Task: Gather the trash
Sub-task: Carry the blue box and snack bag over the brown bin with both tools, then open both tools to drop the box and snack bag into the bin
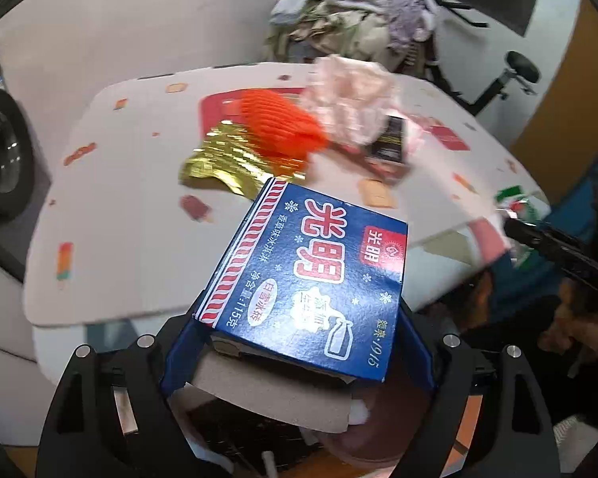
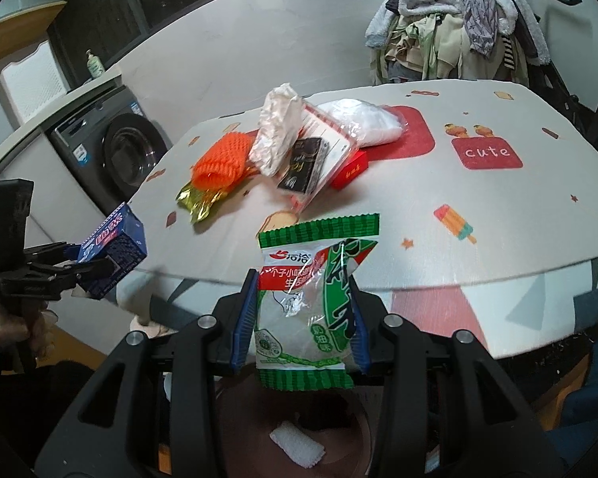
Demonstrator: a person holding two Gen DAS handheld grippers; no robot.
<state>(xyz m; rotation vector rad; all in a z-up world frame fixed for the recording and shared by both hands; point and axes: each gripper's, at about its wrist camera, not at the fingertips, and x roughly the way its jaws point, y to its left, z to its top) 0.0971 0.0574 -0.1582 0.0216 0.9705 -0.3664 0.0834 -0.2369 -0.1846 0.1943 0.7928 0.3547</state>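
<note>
My left gripper (image 1: pixel 299 330) is shut on a blue ice-cream box (image 1: pixel 311 275), its blue pads on the box's two sides, off the table's near edge. In the right wrist view the same gripper (image 2: pixel 99 263) and box (image 2: pixel 113 247) show at the far left. My right gripper (image 2: pixel 303 330) is shut on a green and white snack packet (image 2: pixel 307 302), held upright just in front of the table edge. On the table (image 2: pixel 498 219) lie an orange foam net (image 2: pixel 219 159), a gold foil wrapper (image 2: pixel 197 199), a crumpled pale bag (image 2: pixel 277 131), a black packet (image 2: pixel 305 165) and a red box (image 2: pixel 351 169).
Below both grippers sits a brown bin (image 2: pixel 259 418) holding a white foam piece (image 2: pixel 297 444) and cardboard (image 1: pixel 271 394). A washing machine (image 2: pixel 127 155) stands left of the table. A heap of clothes (image 2: pixel 454 24) is piled behind it. A clear bag of white material (image 2: pixel 362 121) lies on the table.
</note>
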